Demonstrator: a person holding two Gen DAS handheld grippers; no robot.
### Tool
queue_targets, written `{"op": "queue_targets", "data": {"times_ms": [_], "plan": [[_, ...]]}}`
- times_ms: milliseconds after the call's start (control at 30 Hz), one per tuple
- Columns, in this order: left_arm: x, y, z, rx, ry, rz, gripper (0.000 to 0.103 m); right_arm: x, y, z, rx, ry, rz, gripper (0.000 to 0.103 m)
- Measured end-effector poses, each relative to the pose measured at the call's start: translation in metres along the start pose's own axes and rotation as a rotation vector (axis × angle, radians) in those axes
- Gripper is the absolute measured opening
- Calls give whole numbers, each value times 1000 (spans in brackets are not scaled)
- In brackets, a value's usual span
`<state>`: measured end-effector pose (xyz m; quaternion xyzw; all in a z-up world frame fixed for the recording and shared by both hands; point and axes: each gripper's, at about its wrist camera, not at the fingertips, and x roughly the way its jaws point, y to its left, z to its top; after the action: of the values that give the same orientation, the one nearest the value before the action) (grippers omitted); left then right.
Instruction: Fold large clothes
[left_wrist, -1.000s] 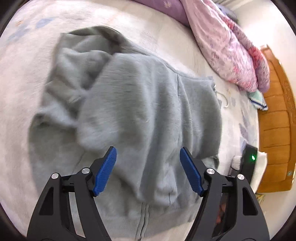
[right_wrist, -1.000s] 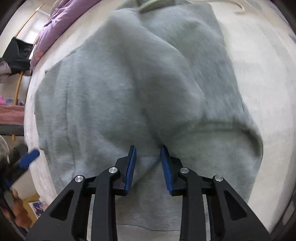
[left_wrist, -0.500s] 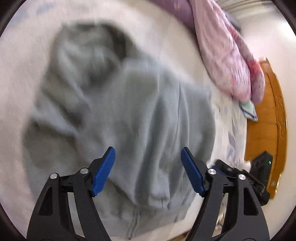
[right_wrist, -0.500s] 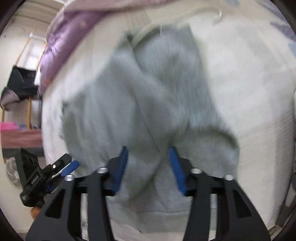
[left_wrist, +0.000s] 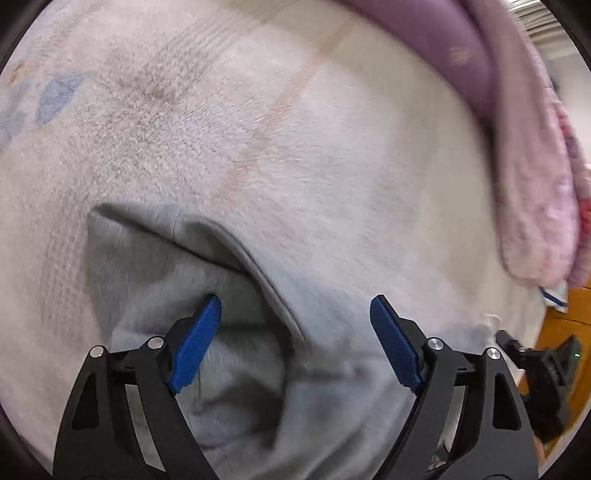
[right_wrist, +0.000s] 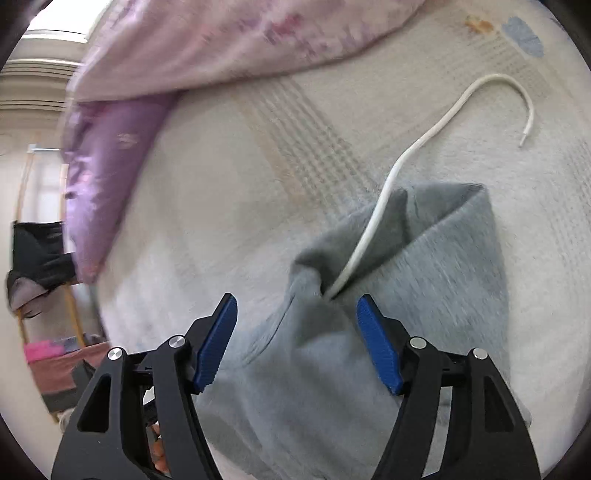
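Step in hand, as I judge it: between folds, both grippers repositioning at far edge of grey hoodie (left_wrist: 236, 369) on bed (left_wrist: 258, 129). My left gripper (left_wrist: 295, 343) wide, jaws just been opening, nothing pinched; cloth edge and dark fold lie under and between tips. My right gripper (right_wrist: 297, 339) moderately wide, jaws just been opening, empty; hoodie corner with white drawcord (right_wrist: 436, 133) just ahead between tips. Next move calls for lowering onto edge, closing on one corner each, then drawing fold over.
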<state>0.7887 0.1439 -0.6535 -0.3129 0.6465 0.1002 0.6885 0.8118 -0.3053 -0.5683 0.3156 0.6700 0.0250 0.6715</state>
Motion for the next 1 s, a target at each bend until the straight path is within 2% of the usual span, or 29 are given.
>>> {"op": "queue_targets", "data": {"times_ms": [133,200,233,267,300,333,567,767,800,867,1000], "plan": [[14,3,9,-40,30,23,82,17,0,10,-7,4,-54,65],[17,6,10,-42,28,47,70,22,-7,12,1,9,-71,64],[17,7,10,-41,18,70,55,22,-13,11,9,3,-72,50],[14,11,9,-41,-1,87,33,20,-18,10,5,-6,-65,30],[10,13,8,-42,-17,78,18,17,-21,7,-2,-7,-48,24],[5,19,7,-49,-36,34,4,11,-24,3,-16,-12,-35,16],[-51,33,-29,-26,-123,-65,3,-45,-28,-37,-119,-84,44,10],[-126,56,-97,-55,-178,-188,3,-102,-23,-93,-179,-140,115,10],[-134,46,-109,-54,-177,-193,3,-112,-26,-106,-187,-142,120,10],[-146,51,-135,-44,-169,-193,3,-128,-33,-129,-183,-138,133,10],[-160,77,-201,-8,-118,-153,3,-143,-57,-185,-161,-100,107,9]]}}
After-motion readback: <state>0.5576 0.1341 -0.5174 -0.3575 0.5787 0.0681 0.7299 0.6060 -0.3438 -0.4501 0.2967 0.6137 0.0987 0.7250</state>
